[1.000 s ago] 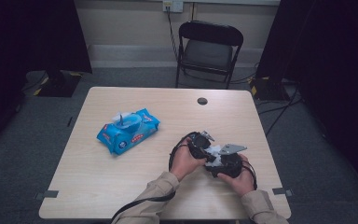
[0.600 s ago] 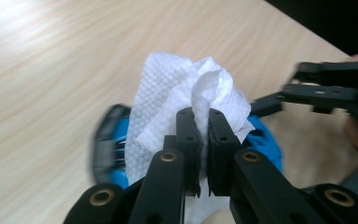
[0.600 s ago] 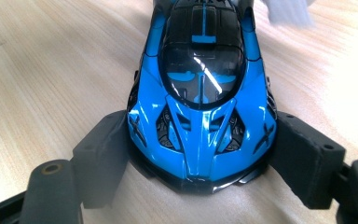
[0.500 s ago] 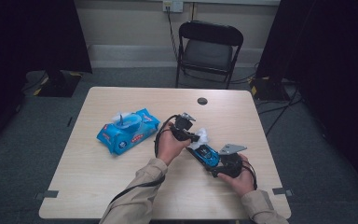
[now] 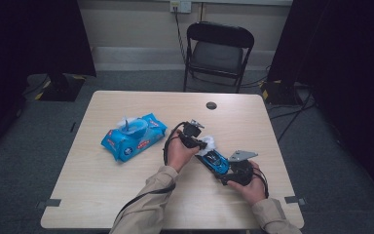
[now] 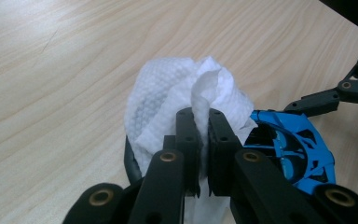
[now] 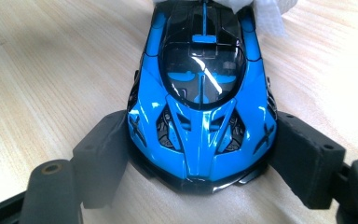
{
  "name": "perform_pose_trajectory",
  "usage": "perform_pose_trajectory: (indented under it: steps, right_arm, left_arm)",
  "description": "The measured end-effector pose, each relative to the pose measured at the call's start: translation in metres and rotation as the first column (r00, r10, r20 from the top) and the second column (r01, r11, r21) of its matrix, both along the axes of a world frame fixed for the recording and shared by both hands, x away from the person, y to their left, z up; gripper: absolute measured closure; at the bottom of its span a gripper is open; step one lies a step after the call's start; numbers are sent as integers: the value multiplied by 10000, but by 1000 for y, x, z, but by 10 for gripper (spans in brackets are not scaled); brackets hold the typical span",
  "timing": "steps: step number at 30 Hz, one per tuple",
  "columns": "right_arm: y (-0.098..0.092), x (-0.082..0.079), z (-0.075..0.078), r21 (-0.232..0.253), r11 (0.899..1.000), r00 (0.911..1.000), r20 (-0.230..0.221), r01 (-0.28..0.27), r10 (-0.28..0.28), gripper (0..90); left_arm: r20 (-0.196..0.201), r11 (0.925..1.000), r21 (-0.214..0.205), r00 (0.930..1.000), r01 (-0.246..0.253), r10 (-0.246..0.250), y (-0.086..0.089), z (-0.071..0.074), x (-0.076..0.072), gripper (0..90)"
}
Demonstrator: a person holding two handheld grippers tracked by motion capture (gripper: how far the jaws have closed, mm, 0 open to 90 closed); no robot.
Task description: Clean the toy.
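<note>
One glossy blue and black toy sports car [image 7: 200,93] sits on the pale wooden tabletop [image 5: 102,195] toward its right front corner, clamped across its nose by the wide-set jaws of the right gripper [image 5: 231,174]. At the car's far end the left gripper [image 5: 200,143] has its jaws pinched tight on one crumpled white wet wipe [image 6: 177,98], which touches the car's tail. Wiping the car looks to be the step in hand; next the wipe would need drawing along the bodywork while the car is held steady. One blue wipes packet [image 5: 134,136] lies near the left edge.
</note>
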State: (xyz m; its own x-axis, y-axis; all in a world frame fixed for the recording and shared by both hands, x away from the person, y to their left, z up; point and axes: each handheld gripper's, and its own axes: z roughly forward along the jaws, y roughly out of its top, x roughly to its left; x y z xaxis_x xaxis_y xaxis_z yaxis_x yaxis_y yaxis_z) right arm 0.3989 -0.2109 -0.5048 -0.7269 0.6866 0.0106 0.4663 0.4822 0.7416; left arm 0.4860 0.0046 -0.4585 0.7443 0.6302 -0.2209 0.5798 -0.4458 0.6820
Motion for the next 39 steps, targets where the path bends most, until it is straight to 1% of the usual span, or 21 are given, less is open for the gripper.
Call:
perform_pose_trajectory:
  steps: [1,4,8,10,12,16,19,20,21,22,26,28,29,30,31,32,33,34,35,36,39]
  right_arm:
    - [0,0,0,1,10000,10000,1,-1,1,234]
    - [0,0,0,2,10000,10000,-2,-3,3,234]
    - [0,0,0,7,10000,10000,-15,-13,13,234]
    - [0,0,0,0,10000,10000,-13,-17,17,234]
    - [0,0,0,-3,10000,10000,22,-16,16,235]
    - [0,1,0,-5,10000,10000,17,-25,25,234]
    - [0,1,0,-5,10000,10000,21,-31,31,235]
    - [0,1,0,-4,10000,10000,18,-32,32,234]
    - [0,1,0,-6,10000,10000,18,-34,34,234]
    - [0,1,0,-7,10000,10000,17,-28,28,234]
    - [0,1,0,-7,10000,10000,20,-31,31,234]
    - [0,1,0,-8,10000,10000,19,-23,23,235]
    - [0,1,0,-3,10000,10000,2,-27,27,234]
    - [0,1,0,-5,10000,10000,12,-28,28,235]
    - [0,0,0,-3,10000,10000,-3,-29,29,234]
    - [0,1,0,-5,10000,10000,8,-29,29,234]
    - [0,1,0,-10,10000,10000,22,-33,33,234]
    - [0,1,0,-4,10000,10000,1,-30,30,234]
    - [0,1,0,-3,10000,10000,-3,-28,28,234]
    - [0,1,0,-2,10000,10000,2,-30,30,234]
    - [0,1,0,-4,10000,10000,4,-31,31,234]
  left_arm:
    - [37,10000,-31,10000,1,-1,-1,0,-1,855]
    - [-29,9999,-83,9999,113,-113,-5,0,-3,855]
    - [-14,9983,-60,9983,583,-583,-14,0,-9,855]
    - [213,9972,154,9971,731,-734,-20,1,-13,854]
    - [275,9964,219,9962,819,-825,-22,2,-16,854]
    - [83,9941,17,9940,1088,-1089,-29,2,-22,855]
    - [25,9903,15,9903,1390,-1390,-38,0,-28,855]
    - [-70,9885,46,9885,1510,-1509,-41,-1,-30,855]
    - [-94,9874,107,9874,1579,-1578,-43,-2,-32,855]
    - [-3,9854,115,9855,1699,-1699,-47,-4,-35,855]
    - [-156,9790,95,9790,2035,-2034,-55,-9,-43,855]
    - [-120,9746,192,9747,2232,-2230,-58,-10,-47,855]
    - [-197,9739,217,9740,2259,-2255,-59,-9,-47,855]
    - [-365,9731,90,9725,2304,-2299,-60,-10,-49,856]
    - [-361,9727,137,9723,2317,-2311,-60,-10,-50,855]
    - [-346,9702,160,9699,2416,-2409,-60,-9,-50,855]
    - [-328,9731,82,9727,2303,-2299,-60,-9,-51,855]
    - [-213,9757,91,9755,2191,-2188,-58,-7,-51,855]
    - [-159,9750,117,9750,2219,-2217,-57,-6,-50,855]
    - [-98,9762,-10,9761,2170,-2170,-55,-3,-47,855]
    - [29,9826,-193,9828,1846,-1846,-45,5,-40,855]
